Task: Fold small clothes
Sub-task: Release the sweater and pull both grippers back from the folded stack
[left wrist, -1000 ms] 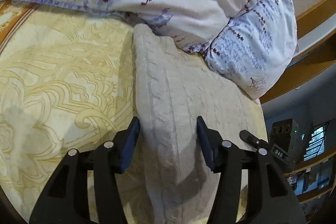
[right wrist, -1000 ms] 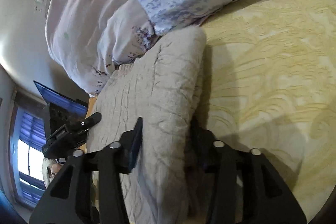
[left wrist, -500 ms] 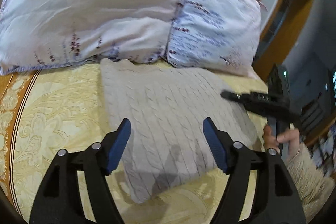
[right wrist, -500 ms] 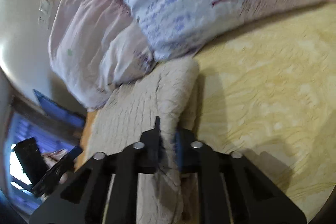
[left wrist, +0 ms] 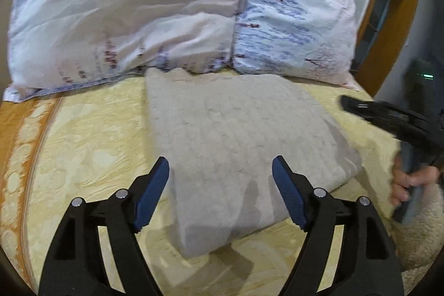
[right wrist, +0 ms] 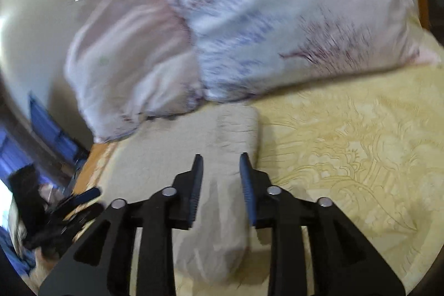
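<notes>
A folded beige cable-knit sweater (left wrist: 236, 135) lies on the yellow patterned bedspread (left wrist: 83, 146), its far edge against the pillows. My left gripper (left wrist: 220, 174) is open, raised above the sweater's near edge, touching nothing. The right gripper (left wrist: 369, 108) shows at the right of this view, held by a hand (left wrist: 410, 182). In the right wrist view my right gripper (right wrist: 220, 165) is open, its jaws apart over the sweater's (right wrist: 230, 135) right edge, holding nothing. The left gripper (right wrist: 69, 201) shows at lower left there.
Two floral pillows (left wrist: 133, 10) (left wrist: 294, 27) stand at the head of the bed behind the sweater. A wooden headboard frame (left wrist: 388, 27) rises at the right. An orange band (left wrist: 16, 143) borders the bedspread at left. A fuzzy beige sleeve (left wrist: 416, 240) is at lower right.
My right gripper, shut on the sweater's edge half a second ago, has opened and let go. My left gripper has pulled back and up from the sweater, staying open.
</notes>
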{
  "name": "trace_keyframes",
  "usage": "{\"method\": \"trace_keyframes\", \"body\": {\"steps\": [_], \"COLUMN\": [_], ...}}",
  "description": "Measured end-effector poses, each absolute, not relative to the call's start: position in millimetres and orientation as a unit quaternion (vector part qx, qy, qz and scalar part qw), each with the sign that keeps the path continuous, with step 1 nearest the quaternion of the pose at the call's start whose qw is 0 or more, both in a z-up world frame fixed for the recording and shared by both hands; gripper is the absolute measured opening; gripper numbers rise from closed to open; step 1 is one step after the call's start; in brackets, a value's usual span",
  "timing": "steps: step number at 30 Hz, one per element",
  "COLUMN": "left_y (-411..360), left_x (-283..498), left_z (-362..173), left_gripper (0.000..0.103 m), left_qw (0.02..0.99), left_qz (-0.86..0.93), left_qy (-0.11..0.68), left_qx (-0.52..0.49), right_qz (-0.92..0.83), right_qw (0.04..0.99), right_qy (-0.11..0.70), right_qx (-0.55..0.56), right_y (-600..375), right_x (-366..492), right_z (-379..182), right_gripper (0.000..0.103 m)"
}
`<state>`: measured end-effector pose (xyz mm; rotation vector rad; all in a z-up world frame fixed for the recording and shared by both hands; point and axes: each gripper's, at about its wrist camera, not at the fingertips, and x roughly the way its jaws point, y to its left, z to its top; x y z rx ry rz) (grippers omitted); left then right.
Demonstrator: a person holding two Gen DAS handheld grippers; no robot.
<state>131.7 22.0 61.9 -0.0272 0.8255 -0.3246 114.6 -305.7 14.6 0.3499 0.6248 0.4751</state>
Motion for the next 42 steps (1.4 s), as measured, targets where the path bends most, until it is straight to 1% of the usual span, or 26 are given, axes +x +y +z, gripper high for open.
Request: {"method": "trace_keyframes", "body": {"steps": [4, 6, 8, 10, 13, 14, 15, 16, 17, 19, 23, 25, 27, 34, 39, 42], "left_y": [30, 30, 28, 28, 32, 34, 35, 36, 36, 39, 43, 42, 38, 25, 19, 17], "left_x": [128, 130, 133, 137, 132, 128, 124, 119, 114, 105, 96, 91, 87, 86, 90, 89], "left_z": [52, 45, 36, 27, 28, 30, 31, 32, 33, 32, 28, 27, 25, 12, 0, -2], "left_gripper": [0.077, 0.077, 0.077, 0.077, 0.078, 0.078, 0.082, 0.084, 0.086, 0.088, 0.097, 0.097, 0.101, 0.101, 0.101, 0.101], "left_qw": [0.903, 0.898, 0.890, 0.885, 0.888, 0.890, 0.892, 0.894, 0.895, 0.897, 0.892, 0.893, 0.894, 0.888, 0.879, 0.880], "left_qz": [-0.110, -0.102, -0.093, -0.087, -0.087, -0.089, -0.090, -0.092, -0.093, -0.095, -0.089, -0.087, -0.083, -0.074, -0.063, -0.057], "left_qy": [0.416, 0.429, 0.445, 0.456, 0.452, 0.448, 0.443, 0.439, 0.435, 0.431, 0.440, 0.439, 0.440, 0.453, 0.473, 0.470], "left_qx": [0.009, 0.014, 0.019, 0.018, -0.006, -0.010, -0.013, -0.014, -0.015, -0.022, -0.043, -0.041, -0.031, 0.001, 0.015, 0.025], "right_qz": [0.263, 0.249, 0.213, 0.192, 0.173, 0.173, 0.173, 0.165, 0.155, 0.150, 0.114, 0.108, 0.113, 0.094, 0.077, 0.073], "right_qw": [0.902, 0.900, 0.901, 0.910, 0.920, 0.924, 0.926, 0.930, 0.934, 0.940, 0.942, 0.942, 0.939, 0.929, 0.928, 0.924], "right_qy": [0.323, 0.346, 0.374, 0.367, 0.351, 0.342, 0.335, 0.327, 0.318, 0.305, 0.313, 0.312, 0.318, 0.355, 0.364, 0.375], "right_qx": [0.114, 0.086, 0.047, 0.027, 0.011, 0.019, 0.028, 0.036, 0.040, 0.045, 0.048, 0.055, 0.062, 0.039, 0.007, -0.003], "right_y": [-280, -268, -256, -252, -249, -251, -251, -255, -258, -260, -261, -263, -262, -248, -236, -232], "right_x": [95, 97, 103, 102, 92, 87, 85, 79, 74, 65, 53, 47, 44, 43, 41, 43], "right_z": [10, 1, -16, -24, -19, -17, -15, -13, -12, -11, -14, -15, -16, -32, -41, -46], "right_gripper": [0.034, 0.040, 0.043, 0.043, 0.045, 0.051, 0.057, 0.074, 0.083, 0.083, 0.099, 0.099, 0.101, 0.102, 0.102, 0.102]}}
